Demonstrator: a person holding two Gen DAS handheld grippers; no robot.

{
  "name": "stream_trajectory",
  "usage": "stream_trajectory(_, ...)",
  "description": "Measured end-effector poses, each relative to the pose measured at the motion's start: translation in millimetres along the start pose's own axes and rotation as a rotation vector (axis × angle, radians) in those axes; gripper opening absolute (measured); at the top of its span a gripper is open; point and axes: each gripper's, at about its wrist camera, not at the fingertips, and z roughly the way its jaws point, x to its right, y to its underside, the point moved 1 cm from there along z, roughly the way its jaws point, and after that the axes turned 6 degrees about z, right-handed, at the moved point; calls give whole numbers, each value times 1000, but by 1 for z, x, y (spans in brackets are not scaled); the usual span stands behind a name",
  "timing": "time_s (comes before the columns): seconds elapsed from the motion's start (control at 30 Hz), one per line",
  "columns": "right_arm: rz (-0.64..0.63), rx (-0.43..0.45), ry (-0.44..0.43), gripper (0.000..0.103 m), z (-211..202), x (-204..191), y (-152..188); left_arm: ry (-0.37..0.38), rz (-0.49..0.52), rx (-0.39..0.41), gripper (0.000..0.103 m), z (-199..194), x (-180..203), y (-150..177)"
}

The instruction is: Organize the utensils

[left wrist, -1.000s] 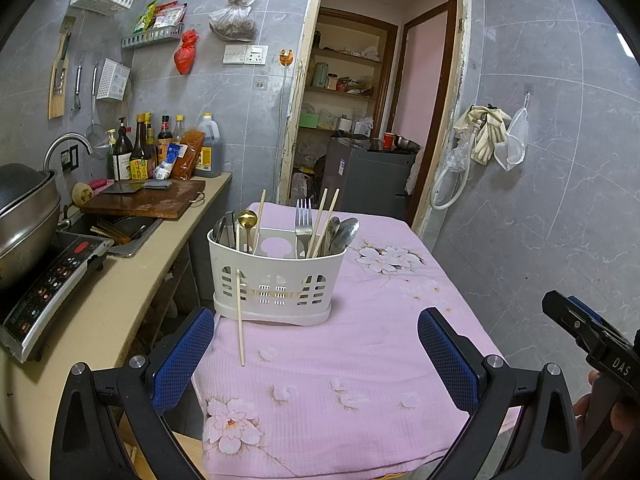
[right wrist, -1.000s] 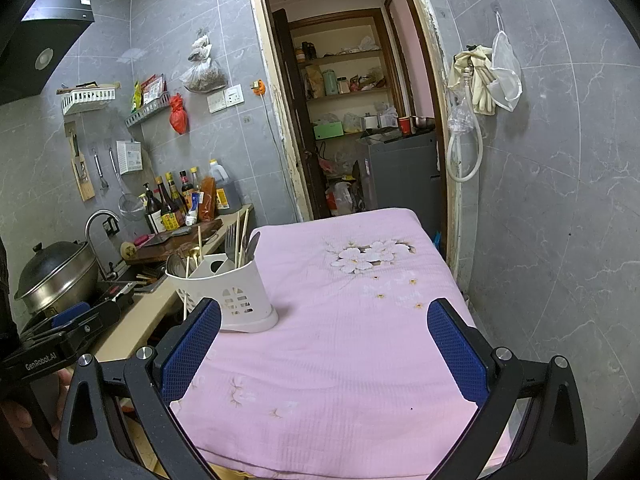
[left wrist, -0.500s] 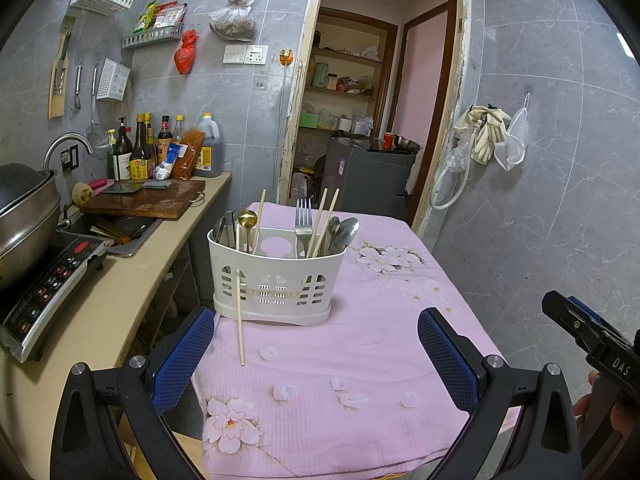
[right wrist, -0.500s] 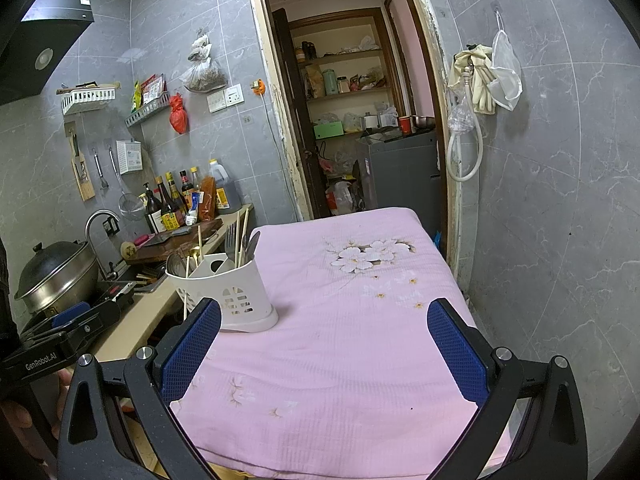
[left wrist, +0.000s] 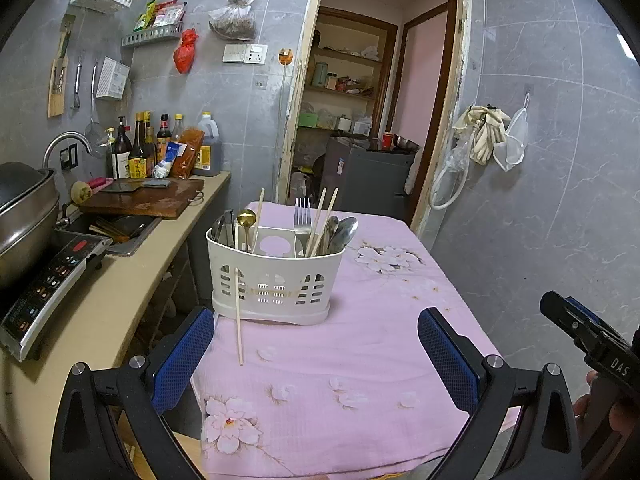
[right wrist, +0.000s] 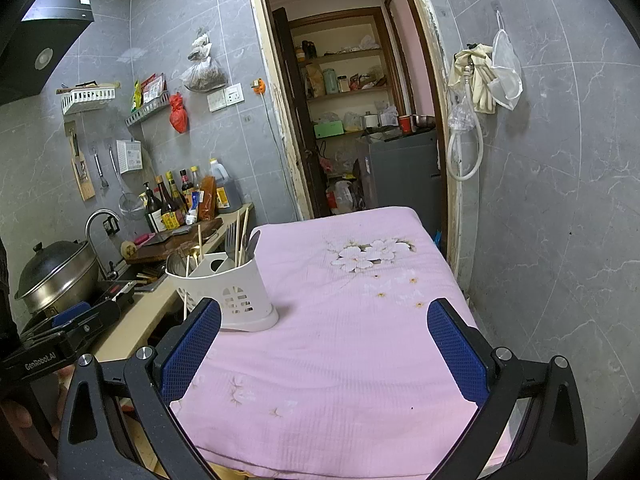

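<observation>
Left wrist view: left gripper [left wrist: 316, 354] low in frame, jaws wide apart, empty. One stray chopstick [left wrist: 238, 316] leans against the white caddy [left wrist: 276, 276] at centre, likely the next pick. Right gripper [right wrist: 324, 350] likewise wide, empty, hovering over the pink tabletop [right wrist: 360, 320].

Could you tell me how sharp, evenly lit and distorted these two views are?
Left wrist view: sharp and evenly lit, soft shadow beside the utensil caddy, door frame bowed by the fisheye. Right wrist view: equally sharp, dark vignette corners, range hood underexposed.
</observation>
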Motion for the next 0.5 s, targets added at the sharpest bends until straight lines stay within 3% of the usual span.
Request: stream_trajectory(0.5,-7,-14,-2,102,4,-2,12,-1,-14,-8,103,1,6,3)
